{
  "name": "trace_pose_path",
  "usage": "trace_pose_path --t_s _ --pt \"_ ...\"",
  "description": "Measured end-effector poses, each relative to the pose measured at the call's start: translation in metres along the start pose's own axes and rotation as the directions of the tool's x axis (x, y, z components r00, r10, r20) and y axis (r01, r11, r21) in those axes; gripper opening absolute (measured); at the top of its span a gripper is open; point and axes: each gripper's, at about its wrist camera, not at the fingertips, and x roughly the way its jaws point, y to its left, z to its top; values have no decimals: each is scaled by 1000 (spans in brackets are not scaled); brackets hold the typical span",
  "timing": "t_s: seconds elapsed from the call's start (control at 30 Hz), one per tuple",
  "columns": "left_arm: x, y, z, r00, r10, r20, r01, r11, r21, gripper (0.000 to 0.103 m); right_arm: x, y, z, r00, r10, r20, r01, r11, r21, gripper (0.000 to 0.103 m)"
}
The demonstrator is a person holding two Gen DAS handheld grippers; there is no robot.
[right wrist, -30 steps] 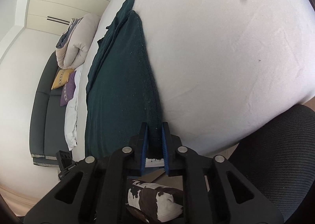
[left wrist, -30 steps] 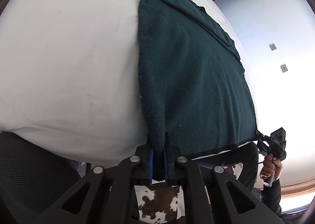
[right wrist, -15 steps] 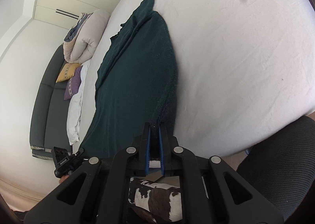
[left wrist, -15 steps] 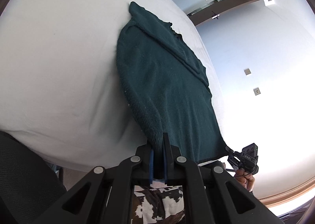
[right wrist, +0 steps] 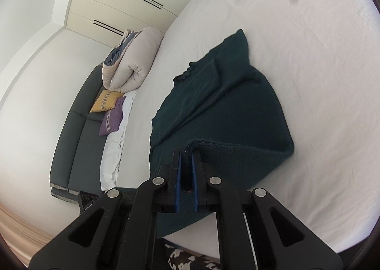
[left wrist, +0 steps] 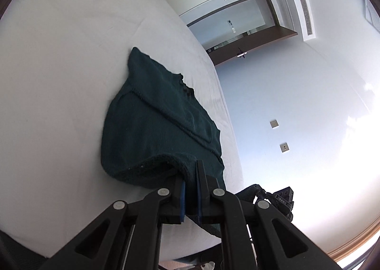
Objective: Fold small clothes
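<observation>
A dark green knitted garment [left wrist: 152,127] lies on the white bed [left wrist: 59,79]. My left gripper [left wrist: 190,175] is shut on its near hem corner and holds that corner lifted, curling over the rest. My right gripper [right wrist: 187,153] is shut on the other hem corner of the garment [right wrist: 225,108], also lifted above the bed [right wrist: 308,56]. The hem forms a raised fold over the body. The right gripper [left wrist: 280,198] also shows low in the left wrist view.
A rolled duvet [right wrist: 133,65] lies at the bed's far end. A dark sofa [right wrist: 78,127] with a yellow cushion [right wrist: 106,101] and a purple cushion [right wrist: 112,118] stands beside the bed. A wall with sockets [left wrist: 274,123] is on the other side.
Both grippers have lifted the hem off the bed edge and carried it forward over the garment, so the lower part now curls over the upper part.
</observation>
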Motion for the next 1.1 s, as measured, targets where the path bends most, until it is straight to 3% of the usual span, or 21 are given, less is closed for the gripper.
trace_pose_path --t_s 0.27,0.47,0.67,0.8,0.83,0.9,0.93,0.97,1.0,1.03,1.07,1.1 --pt "54 -1 80 998 30 62 -30 1000 -7 6 76 9 101 997 -38 62 36 999 29 7" --pt "110 9 147 995 67 74 -64 997 -38 6 134 -14 176 990 -95 105 86 992 89 7" --pt "167 34 194 989 138 58 -133 988 -74 7 188 -58 221 975 -196 107 178 971 158 7" --pt "205 63 203 977 211 8 -210 974 -85 8 221 -83 238 963 -254 88 237 957 169 7" --pt "210 68 203 977 213 5 -212 973 -88 9 227 -87 241 962 -262 75 246 954 173 7" --pt "209 74 199 975 222 15 -220 971 -89 29 234 -94 245 968 -243 70 226 955 191 10" --pt "203 76 198 973 227 41 -223 970 -94 41 234 -94 246 968 -239 83 222 959 178 15" --pt "196 78 196 969 239 66 -232 968 -98 64 231 -90 247 962 -250 107 233 961 148 24" --pt "189 78 194 965 245 91 -236 967 -99 69 228 -87 246 953 -271 133 256 959 121 31" --pt "182 78 191 964 246 103 -237 967 -92 69 224 -84 245 942 -296 156 283 954 102 63" --pt "177 77 187 962 254 104 -246 966 -83 69 219 -81 245 936 -302 183 288 953 98 82" --pt "172 75 181 959 263 105 -257 964 -69 69 210 -79 241 935 -290 203 277 956 94 82"
